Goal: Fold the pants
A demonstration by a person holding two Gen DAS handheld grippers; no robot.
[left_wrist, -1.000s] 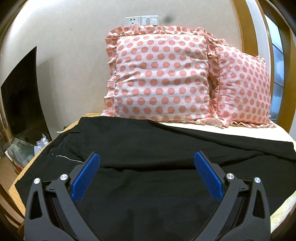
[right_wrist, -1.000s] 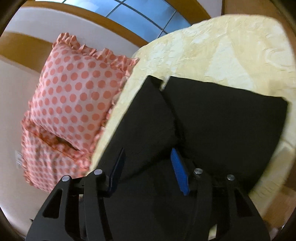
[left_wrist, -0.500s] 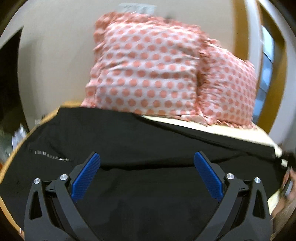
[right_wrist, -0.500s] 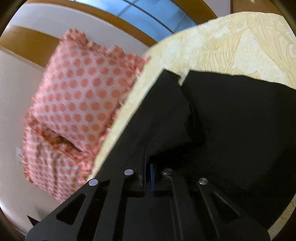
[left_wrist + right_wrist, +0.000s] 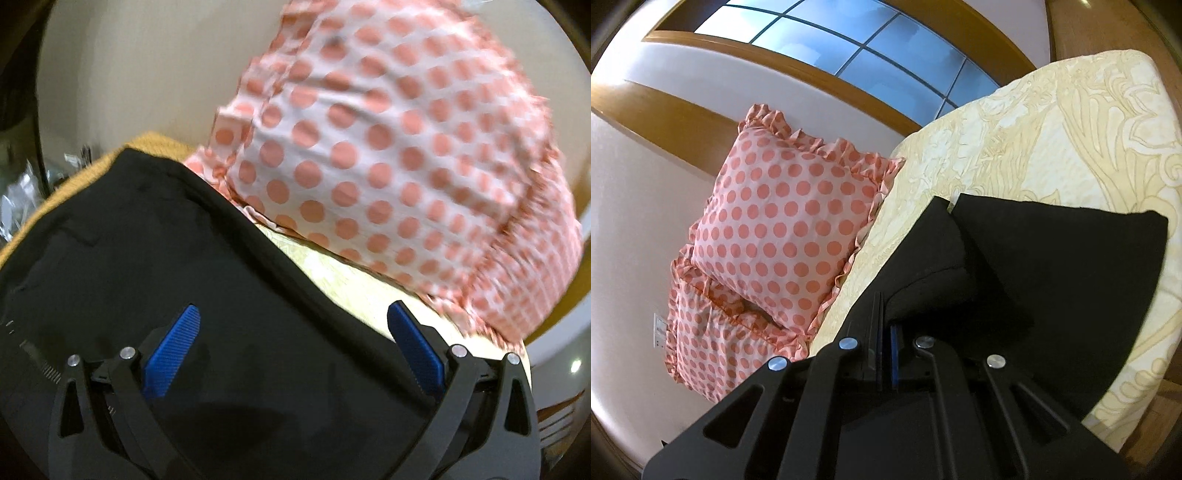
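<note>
While the right tool [image 5: 884,347] pinches a pants [image 5: 1052,280] fold, the spread, empty left tool [image 5: 291,347] at 6 o'clock risks a lopsided drag.

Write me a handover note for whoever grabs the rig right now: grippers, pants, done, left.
Right gripper: shut on the black pants, pinching fabric near the leg ends, which bunch upward.
Left gripper: open, nothing between the pads, hovering over the waist end of the pants beside the polka-dot pillows.
Pants lie spread along the cream bedspread.
Done: one end gripped.
Left: probably grip the waist end with the left, then make the folds; no finished fold is visible yet.
</note>
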